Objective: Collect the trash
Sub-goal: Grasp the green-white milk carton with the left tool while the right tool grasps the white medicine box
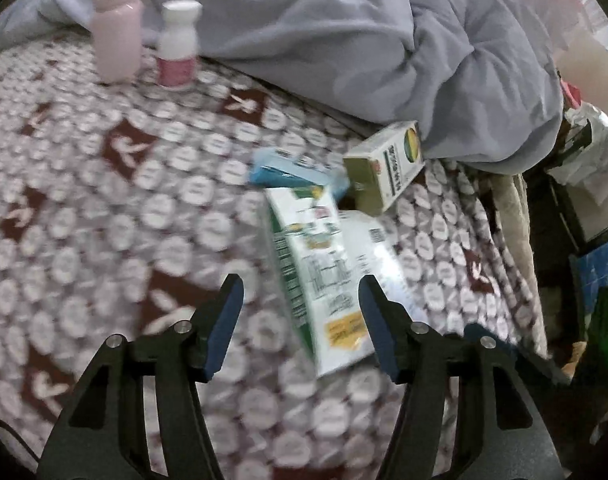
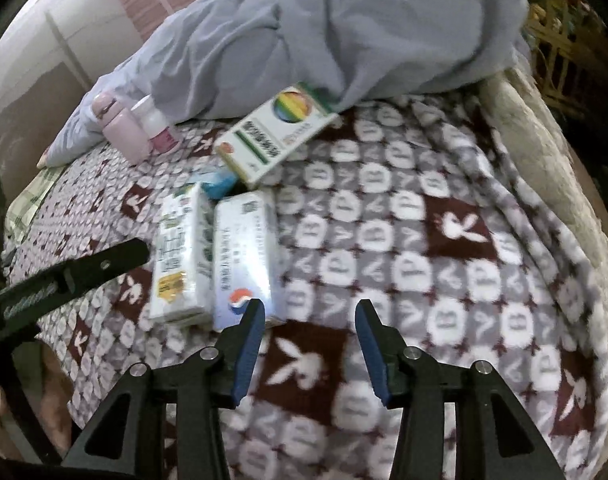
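On the rabbit-print blanket [image 1: 103, 200], seen from the left wrist, the left tool [image 1: 299, 300] hangs spread above a green-and-white carton [image 1: 308, 264]; beyond that carton lie a blue packet [image 1: 283, 168] and an olive box [image 1: 388, 164], with a pink bottle [image 1: 115, 40] far back. From the right wrist, the right tool [image 2: 308, 320] is spread just right of a white-and-blue box [image 2: 243, 256] touching the carton [image 2: 179, 256].

Legible markings: pattern letters only.
Blanket [image 2: 424, 240] carries repeated white "P" discs and rabbit-head emblems on dark red squares. Print on green-white carton [image 2: 179, 256], white box [image 2: 243, 264] and rainbow-logo box [image 2: 275, 136] too blurred to read.
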`<state>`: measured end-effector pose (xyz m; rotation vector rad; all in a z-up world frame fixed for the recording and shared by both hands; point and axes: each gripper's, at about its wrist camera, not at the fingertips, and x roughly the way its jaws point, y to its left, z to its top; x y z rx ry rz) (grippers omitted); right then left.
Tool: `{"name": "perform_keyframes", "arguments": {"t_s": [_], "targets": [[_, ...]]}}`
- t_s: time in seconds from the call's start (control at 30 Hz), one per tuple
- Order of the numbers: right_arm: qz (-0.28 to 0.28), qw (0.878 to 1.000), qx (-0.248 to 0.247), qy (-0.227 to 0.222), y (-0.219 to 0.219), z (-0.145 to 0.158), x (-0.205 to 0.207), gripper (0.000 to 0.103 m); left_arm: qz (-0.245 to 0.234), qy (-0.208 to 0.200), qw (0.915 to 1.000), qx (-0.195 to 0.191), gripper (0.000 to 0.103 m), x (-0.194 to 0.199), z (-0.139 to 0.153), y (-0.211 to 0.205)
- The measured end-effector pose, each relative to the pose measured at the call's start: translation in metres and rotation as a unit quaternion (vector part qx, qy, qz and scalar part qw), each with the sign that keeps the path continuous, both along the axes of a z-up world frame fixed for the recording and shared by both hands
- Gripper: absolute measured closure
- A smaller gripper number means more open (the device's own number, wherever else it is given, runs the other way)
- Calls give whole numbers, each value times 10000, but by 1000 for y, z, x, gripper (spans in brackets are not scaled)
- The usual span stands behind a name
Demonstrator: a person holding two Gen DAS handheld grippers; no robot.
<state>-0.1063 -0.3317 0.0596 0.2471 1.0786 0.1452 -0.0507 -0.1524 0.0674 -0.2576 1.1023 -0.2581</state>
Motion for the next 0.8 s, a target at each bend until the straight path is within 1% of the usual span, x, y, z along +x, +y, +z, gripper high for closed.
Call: {"name": "perform_keyframes", "arguments": {"t_s": [0.1,0.17,0.23,0.3,0.33,0.37,0.47,0.57,0.67,0.8], "targets": [[-40,10000,36,15,-7,-2,0,57,11,129,9997,228,44,10,-13,-16],[-19,10000,37,2,-9,-3,0,57,-20,184,9997,181,38,14,-20,-19],[9,10000,49,-1,-9,-3,3,56,-48,160,9998,131,38,14,-21,-17],[66,10000,67,4,-6,-4,6,56,-149,121,9997,123,41,13,-19,-13],[105,9999,66,4,-4,-4,8,56,-201,105,9997,122,45,13,-18,-12],[135,9999,62,-3,0,-5,11,56,-324,89,9994,127,50,12,-16,-9],[179,9998,54,-5,7,-6,17,55,-387,81,9988,275,50,11,-13,7],[212,9997,75,-17,13,-5,21,55,-297,119,9989,348,50,8,-14,32],[309,9995,-4,-2,25,-8,28,53,-138,164,9990,396,50,7,-13,53],[508,9987,-24,86,46,-16,44,52,-106,243,9989,395,49,7,-12,61]]}}
